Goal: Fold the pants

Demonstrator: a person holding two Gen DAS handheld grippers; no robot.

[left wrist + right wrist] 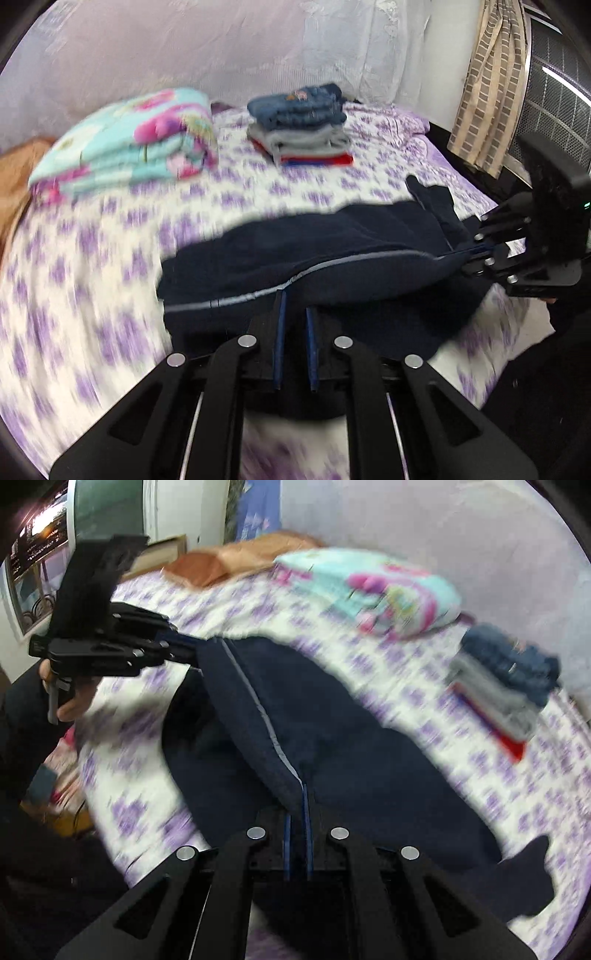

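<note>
The navy track pants (332, 236), soft, limp and light by judgement, are lifted partly off the bed (110, 240), pinched along the piped side seam by the clenched left claw (295, 306) and right claw (297, 805).

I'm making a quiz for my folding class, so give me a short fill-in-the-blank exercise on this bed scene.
1. Both tools, left and right, grip the navy pants along the edge with the thin ____ stripe.
2. The pants lie on a white bedsheet printed with ____ flowers.
3. On top of the stack of folded clothes lie blue ____.
4. The folded blanket with pink flowers is mostly ____.

Missing words: grey; purple; jeans; turquoise
</note>
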